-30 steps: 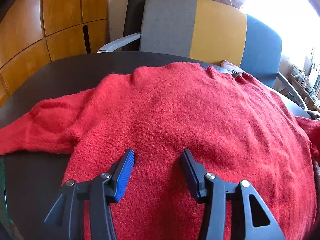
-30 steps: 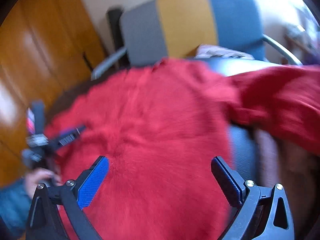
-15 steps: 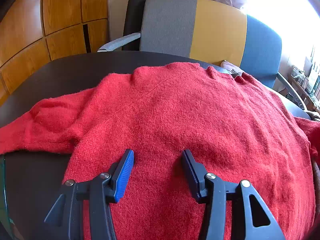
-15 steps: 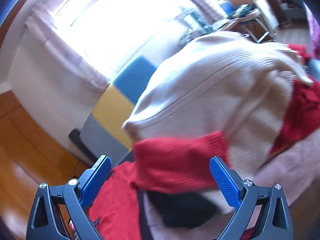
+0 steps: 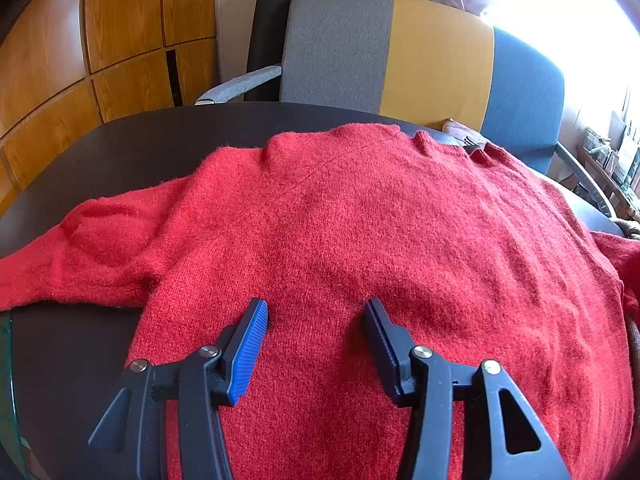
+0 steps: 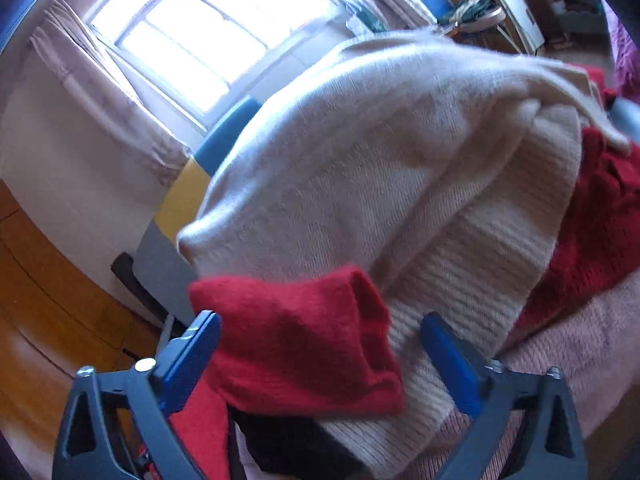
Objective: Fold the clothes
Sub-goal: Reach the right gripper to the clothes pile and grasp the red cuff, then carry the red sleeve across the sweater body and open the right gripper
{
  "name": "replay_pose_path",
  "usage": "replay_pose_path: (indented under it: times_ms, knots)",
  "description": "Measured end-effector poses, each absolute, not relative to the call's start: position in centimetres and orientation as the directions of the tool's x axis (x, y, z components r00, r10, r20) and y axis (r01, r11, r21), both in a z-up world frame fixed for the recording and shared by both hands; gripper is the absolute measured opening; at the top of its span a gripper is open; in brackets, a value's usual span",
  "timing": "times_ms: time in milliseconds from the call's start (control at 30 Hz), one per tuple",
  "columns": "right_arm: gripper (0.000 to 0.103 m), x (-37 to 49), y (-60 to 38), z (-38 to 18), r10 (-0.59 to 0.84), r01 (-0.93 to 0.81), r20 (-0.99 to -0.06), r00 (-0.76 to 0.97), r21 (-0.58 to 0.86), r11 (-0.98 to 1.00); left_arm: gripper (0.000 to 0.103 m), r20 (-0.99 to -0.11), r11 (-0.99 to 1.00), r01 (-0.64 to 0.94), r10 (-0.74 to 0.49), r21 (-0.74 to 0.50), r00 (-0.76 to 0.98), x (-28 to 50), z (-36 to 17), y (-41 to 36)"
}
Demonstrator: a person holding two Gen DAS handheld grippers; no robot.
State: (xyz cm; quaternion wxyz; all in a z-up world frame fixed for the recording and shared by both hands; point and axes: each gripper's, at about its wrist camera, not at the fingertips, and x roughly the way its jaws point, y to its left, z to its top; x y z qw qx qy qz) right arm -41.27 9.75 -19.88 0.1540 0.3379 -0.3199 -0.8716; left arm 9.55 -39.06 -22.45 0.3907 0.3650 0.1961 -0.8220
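Observation:
A red knit sweater [image 5: 360, 232] lies flat on the dark round table [image 5: 132, 140], one sleeve [image 5: 80, 256] stretched to the left. My left gripper [image 5: 316, 312] is open and empty, its fingertips resting over the sweater's lower middle. In the right wrist view my right gripper [image 6: 320, 328] is open around the sweater's other red sleeve cuff [image 6: 300, 336], which lies between the jaws without being pinched. The cuff rests against a pile of cream knitwear [image 6: 400, 184].
A grey, yellow and blue chair [image 5: 400, 60] stands behind the table, with wooden wall panels [image 5: 80, 60] at the left. The clothes pile also holds a dark red garment [image 6: 592, 232] and pink fabric [image 6: 580, 344]. A bright window [image 6: 192, 32] is behind.
My right gripper swung away from the sweater's body to the clothes pile on the right and now brackets the red cuff. The left gripper has stayed still.

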Motion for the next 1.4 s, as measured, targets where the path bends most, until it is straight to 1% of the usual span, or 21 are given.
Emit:
replay_pose_path:
  times_ms: [33,67,100,133,167,300,367,433,633,900,1067,1233,1300,1367,1400]
  knots:
    - [0.056,-41.5,9.6,-20.2,-0.490,0.053,-0.516,-0.702,0.649,-0.759,0.051,-0.753,-0.618,0.785,-0.498,-0.039,-0.429,9.6,-22.5,-39.1]
    - [0.051,-41.5,9.5,-20.4,-0.490,0.053,-0.530,-0.692,0.640,-0.766,0.051,-0.753,-0.618,0.785,-0.497,-0.041,-0.431,9.6,-22.5,-39.1]
    - [0.038,-41.4,9.6,-20.4,-0.484,0.050,-0.535,-0.692,0.634,-0.772,0.051,-0.753,-0.618,0.785,-0.496,-0.043,-0.432,9.7,-22.5,-39.2]
    - [0.018,-41.3,9.7,-20.3,-0.483,0.052,-0.535,-0.693,0.632,-0.773,0.051,-0.753,-0.618,0.785,-0.495,-0.046,-0.434,9.7,-22.4,-39.2]
    - [0.011,-41.2,9.7,-20.0,-0.483,0.054,-0.533,-0.695,0.631,-0.774,0.051,-0.753,-0.618,0.785,-0.494,-0.048,-0.435,9.7,-22.4,-39.2]
    - [0.009,-40.4,8.8,-17.3,-0.464,0.103,-0.524,-0.715,0.577,-0.810,0.051,-0.752,-0.617,0.785,-0.491,-0.056,-0.440,9.9,-22.5,-39.3]
    - [0.009,-40.1,8.0,-15.9,-0.486,0.145,-0.507,-0.712,0.571,-0.808,0.051,-0.752,-0.617,0.785,-0.489,-0.060,-0.442,10.0,-22.5,-39.3]
    - [0.009,-40.1,6.6,-14.3,-0.536,0.199,-0.466,-0.705,0.595,-0.779,0.051,-0.751,-0.617,0.784,-0.488,-0.063,-0.445,10.0,-22.5,-39.4]
    - [0.009,-42.4,0.1,-10.8,-0.664,0.339,-0.395,-0.635,0.629,-0.699,0.053,-0.747,-0.620,0.780,-0.477,-0.087,-0.462,10.1,-22.6,-39.6]
    - [0.009,-48.1,-14.3,-6.0,-0.787,0.504,-0.344,-0.511,0.622,-0.599,0.055,-0.740,-0.622,0.774,-0.465,-0.118,-0.486,10.4,-22.7,-39.7]
    - [0.009,-48.5,-24.7,-3.6,-0.872,0.625,-0.293,-0.393,0.610,-0.487,0.055,-0.736,-0.621,0.774,-0.464,-0.127,-0.493,10.5,-22.7,-39.7]
    - [0.010,-46.4,-32.9,-5.8,-0.916,0.694,-0.333,-0.225,0.605,-0.390,0.055,-0.733,-0.621,0.772,-0.460,-0.137,-0.501,10.6,-22.8,-39.9]
    - [0.014,-46.0,-35.2,-7.2,-0.910,0.704,-0.372,-0.185,0.595,-0.387,0.055,-0.732,-0.621,0.772,-0.461,-0.137,-0.501,10.7,-22.8,-39.9]
    - [0.014,-45.6,-35.7,-8.9,-0.905,0.702,-0.394,-0.161,0.599,-0.386,0.055,-0.732,-0.621,0.772,-0.461,-0.139,-0.502,10.7,-22.8,-40.0]
    - [0.017,-45.5,-35.6,-9.6,-0.903,0.697,-0.400,-0.155,0.604,-0.387,0.055,-0.731,-0.620,0.772,-0.461,-0.140,-0.503,10.7,-22.8,-40.0]
